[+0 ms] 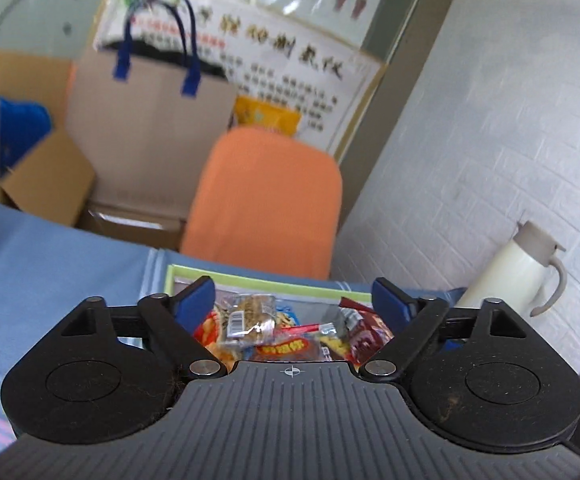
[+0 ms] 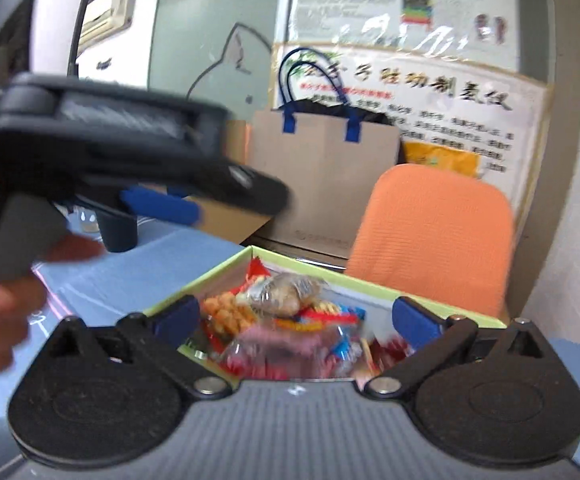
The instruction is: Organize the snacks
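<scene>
Your left gripper [image 1: 291, 296] hangs w/ jaws spread wide, nothing between them, over the shallow green-rimmed cardboard box [image 1: 250, 278] of mixed snack packets. Prob. hovering to pick one or just after a drop, can't tell which. Right gripper [image 2: 295, 314] is also wide apart and empty, aimed into the same box [image 2: 226, 264] from the near side. The clear-wrapped brown snack bar [image 1: 250, 314] lies on top of the pile, so it's the easiest grab. Box sits on the blue-cloth bench [image 1: 70, 248], near the far edge by the orange fabric chair back [image 1: 266, 196]. White thermos jug [image 1: 517, 268] stands to the right, apart from the box. Both views blurred; packets are jumbled, not sorted yet.
</scene>
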A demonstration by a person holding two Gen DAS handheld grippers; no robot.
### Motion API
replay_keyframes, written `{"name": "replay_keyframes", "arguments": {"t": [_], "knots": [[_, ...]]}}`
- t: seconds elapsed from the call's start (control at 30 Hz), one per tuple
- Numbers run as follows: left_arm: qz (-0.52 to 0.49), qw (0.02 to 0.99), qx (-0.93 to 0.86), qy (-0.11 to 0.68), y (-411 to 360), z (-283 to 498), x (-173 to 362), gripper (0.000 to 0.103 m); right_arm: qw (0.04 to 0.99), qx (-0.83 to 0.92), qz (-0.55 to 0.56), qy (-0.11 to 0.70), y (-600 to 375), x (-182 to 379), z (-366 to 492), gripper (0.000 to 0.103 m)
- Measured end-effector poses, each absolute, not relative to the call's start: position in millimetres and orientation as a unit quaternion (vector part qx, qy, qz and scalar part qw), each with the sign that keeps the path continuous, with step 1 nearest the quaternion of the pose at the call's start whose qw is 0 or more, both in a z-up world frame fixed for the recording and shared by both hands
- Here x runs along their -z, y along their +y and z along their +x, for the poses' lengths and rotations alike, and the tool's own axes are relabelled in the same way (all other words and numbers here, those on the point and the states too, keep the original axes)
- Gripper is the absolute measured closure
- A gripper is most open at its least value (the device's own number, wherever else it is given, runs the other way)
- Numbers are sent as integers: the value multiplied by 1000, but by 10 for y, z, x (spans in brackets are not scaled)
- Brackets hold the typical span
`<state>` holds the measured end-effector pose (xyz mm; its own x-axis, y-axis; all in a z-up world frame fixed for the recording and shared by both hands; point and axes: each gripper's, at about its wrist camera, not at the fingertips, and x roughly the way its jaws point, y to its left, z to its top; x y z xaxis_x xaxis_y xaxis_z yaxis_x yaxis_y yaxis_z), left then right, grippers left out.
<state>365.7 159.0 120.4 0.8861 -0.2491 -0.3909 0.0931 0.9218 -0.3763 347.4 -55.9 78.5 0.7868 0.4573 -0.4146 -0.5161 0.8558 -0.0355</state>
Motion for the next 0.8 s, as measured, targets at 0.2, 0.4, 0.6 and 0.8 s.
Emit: {"name": "replay_keyframes", "arguments": {"t": [0.2, 0.4, 0.6, 0.8], "knots": [[-149, 967, 25, 204, 1350, 2806, -1106, 12, 951, -188, -27, 245, -938, -581, 2888, 1], [-155, 958, 8, 241, 1142, 2191, -827, 11, 962, -79, 53, 257, -1278, -323, 2302, 1], [-120, 953, 9, 278, 875, 1793, -605, 14, 956, -28, 94, 276, -1462, -239, 1935, 1], [-88, 952, 29, 291, 620, 1478, -514, 19, 958, -5, 82, 274, -1483, -301, 1520, 1]]}}
